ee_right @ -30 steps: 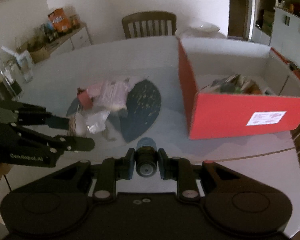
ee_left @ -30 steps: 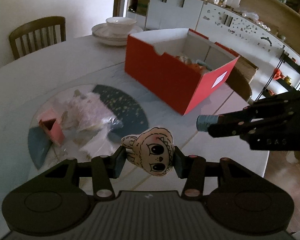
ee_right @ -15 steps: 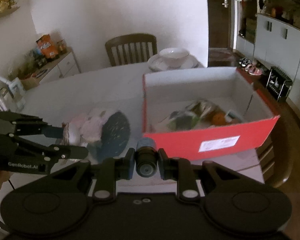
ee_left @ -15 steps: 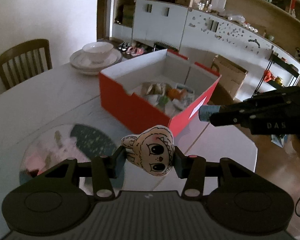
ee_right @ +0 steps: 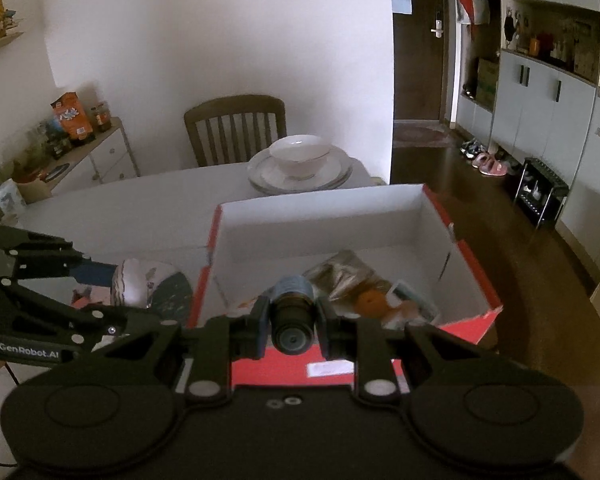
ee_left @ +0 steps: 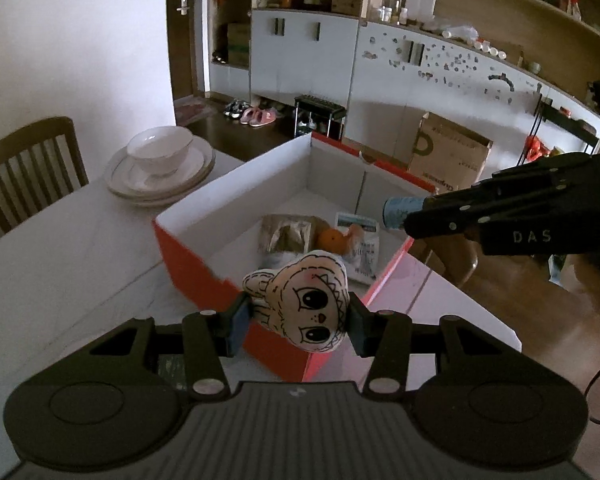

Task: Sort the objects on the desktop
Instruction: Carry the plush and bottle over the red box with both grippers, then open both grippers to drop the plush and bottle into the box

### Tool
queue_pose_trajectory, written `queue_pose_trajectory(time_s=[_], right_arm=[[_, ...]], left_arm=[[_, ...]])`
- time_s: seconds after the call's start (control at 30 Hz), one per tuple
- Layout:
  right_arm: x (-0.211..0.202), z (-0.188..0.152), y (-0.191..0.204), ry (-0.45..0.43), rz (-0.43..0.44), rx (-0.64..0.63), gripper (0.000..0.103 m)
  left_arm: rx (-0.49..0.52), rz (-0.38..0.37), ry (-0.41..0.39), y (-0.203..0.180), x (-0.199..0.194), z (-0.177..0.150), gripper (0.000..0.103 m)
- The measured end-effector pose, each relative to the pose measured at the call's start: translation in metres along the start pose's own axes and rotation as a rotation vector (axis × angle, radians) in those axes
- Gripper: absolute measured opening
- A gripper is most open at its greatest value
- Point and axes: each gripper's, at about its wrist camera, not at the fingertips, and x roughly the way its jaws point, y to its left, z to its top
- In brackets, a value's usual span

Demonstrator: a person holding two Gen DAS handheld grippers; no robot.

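Both grippers are hanging loaded above a red cardboard box (ee_left: 204, 264) on a pale dining table (ee_left: 60, 264), with the sorting looking partly done. The left gripper (ee_left: 296, 320) is pinching a flat cartoon bunny-face plush (ee_left: 304, 304) between its blue pads, holding it in the air over the box's near corner. The right gripper (ee_right: 292, 316) is clamping a small dark cylinder with a pale blue end (ee_right: 292, 312), possibly a little bottle or roll, though its kind is hard to tell, and is holding it above the box's near wall. Already lying in the white interior are a brownish packet (ee_left: 286, 234), a small orange fruit (ee_left: 332, 240) and a printed wrapper (ee_left: 364, 246), so several items appear to be sorted. In the right wrist view, a pinkish heap of items (ee_right: 84, 294) on a dark placemat (ee_right: 176, 292) is showing just behind the left gripper, apparently waiting its turn. A white bowl on stacked plates (ee_right: 300, 164) is standing at the far edge of the table, apart from the box. What seems left is dropping both held pieces in, then clearing the heap.
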Motion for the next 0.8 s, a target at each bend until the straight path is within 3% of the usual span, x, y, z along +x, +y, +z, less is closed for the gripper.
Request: queue_pose_trajectory(time_s=[0.6, 0.8], right_arm=[[0.061, 0.013, -0.063, 0.096, -0.003, 0.000, 0.023], [0.082, 0.012, -0.071, 0.147, -0.001, -0.007, 0.023]], left_arm=[[0.001, 0.075, 0.164, 0.015, 0.114, 0.062, 0.048], [0.051, 0.131, 0.220, 0.020, 0.148, 0.072, 0.048]])
